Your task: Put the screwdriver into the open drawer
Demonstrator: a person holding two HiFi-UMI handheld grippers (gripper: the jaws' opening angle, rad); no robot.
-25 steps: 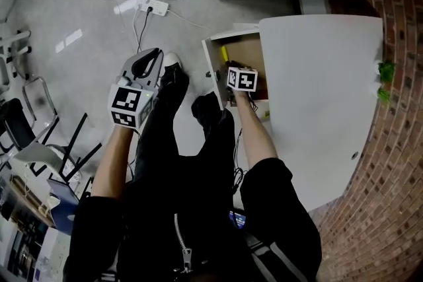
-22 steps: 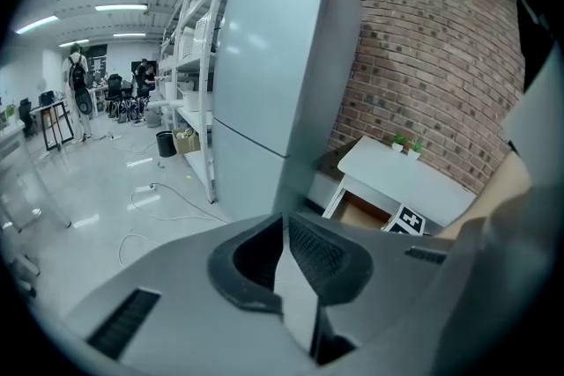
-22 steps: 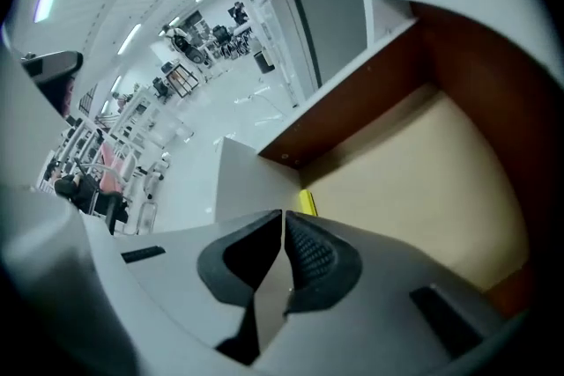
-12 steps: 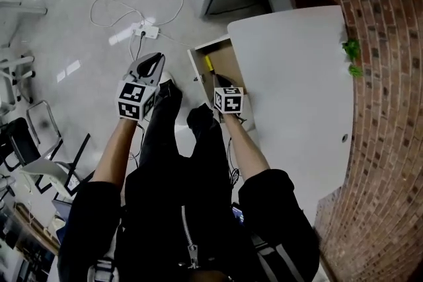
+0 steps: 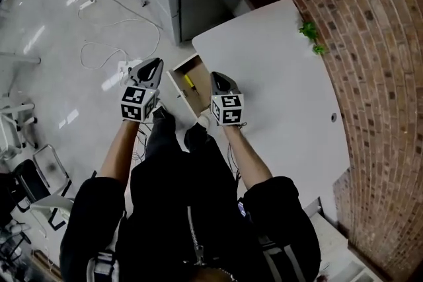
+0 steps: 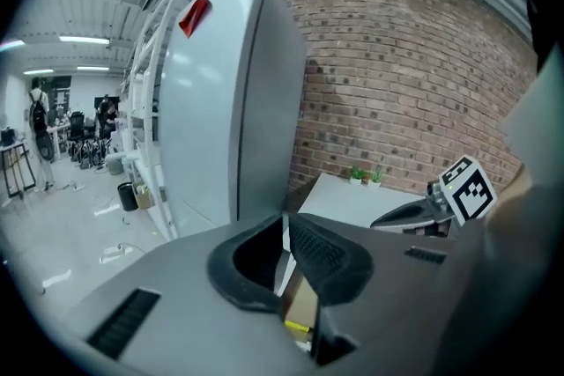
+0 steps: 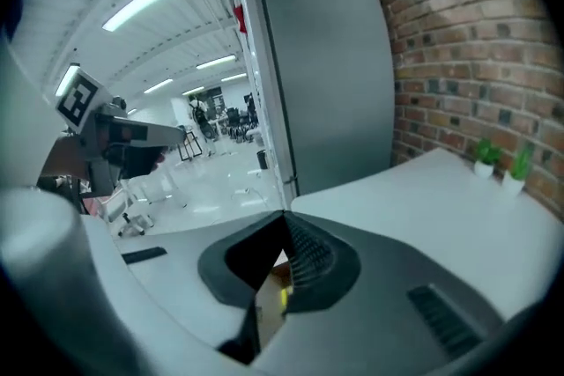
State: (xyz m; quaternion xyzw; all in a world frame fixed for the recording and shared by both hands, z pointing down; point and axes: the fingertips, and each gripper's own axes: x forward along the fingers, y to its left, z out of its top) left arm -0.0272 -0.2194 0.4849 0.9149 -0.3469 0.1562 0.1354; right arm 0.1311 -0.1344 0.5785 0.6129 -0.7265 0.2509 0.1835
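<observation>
- The right gripper [image 7: 284, 220] has its jaws pressed together with nothing between them. The left gripper [image 6: 287, 220] also looks closed and empty.
- Both hang above the drawer [image 5: 197, 90], which stands pulled out from under the white table [image 5: 284, 89].
- The screwdriver [image 5: 189, 82] lies inside the drawer, its yellow handle showing.
- The placing looks done to me. The next move needs only that the grippers hold clear; shutting the drawer is not asked.
- The head view shows the whole drawer and the tool. The gripper views catch only a yellow sliver below their jaws, but they show the tips meeting.
</observation>
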